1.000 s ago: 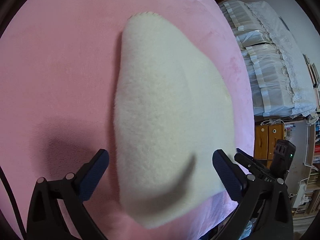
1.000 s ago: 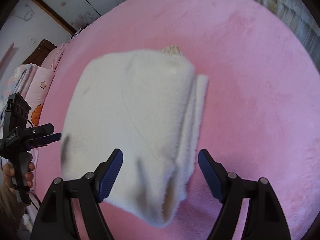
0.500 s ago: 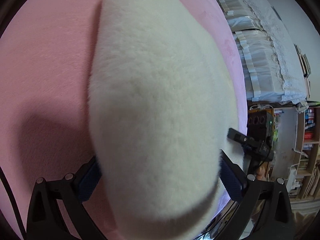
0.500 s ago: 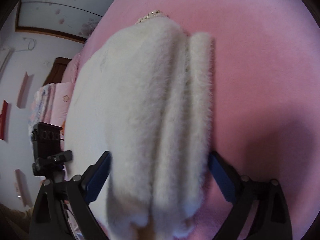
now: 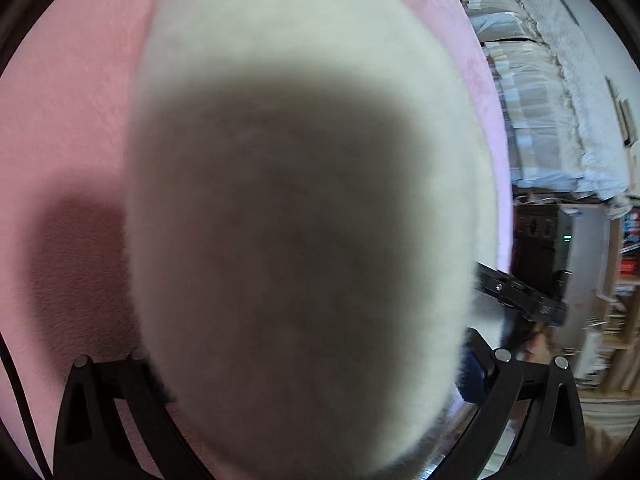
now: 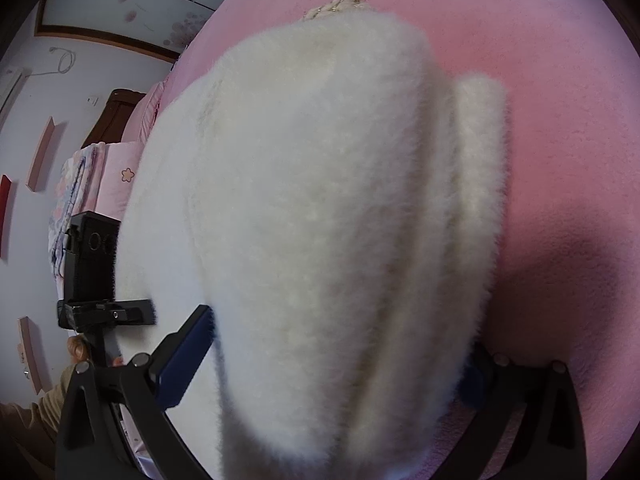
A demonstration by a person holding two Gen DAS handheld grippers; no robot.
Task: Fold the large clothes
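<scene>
Both claws stood spread wide, one fluffy white garment (image 6: 320, 220) bulging between each pair of fingers. The right gripper (image 6: 336, 364) straddled its folded end; the left gripper (image 5: 312, 376) was swallowed in fleece, its pads mostly hidden. The garment lay folded on one pink blanket (image 6: 560, 120).

Fluffy white garment (image 6: 320, 220), folded into thick layered bundle, lying on pink blanket (image 6: 560, 80).
</scene>
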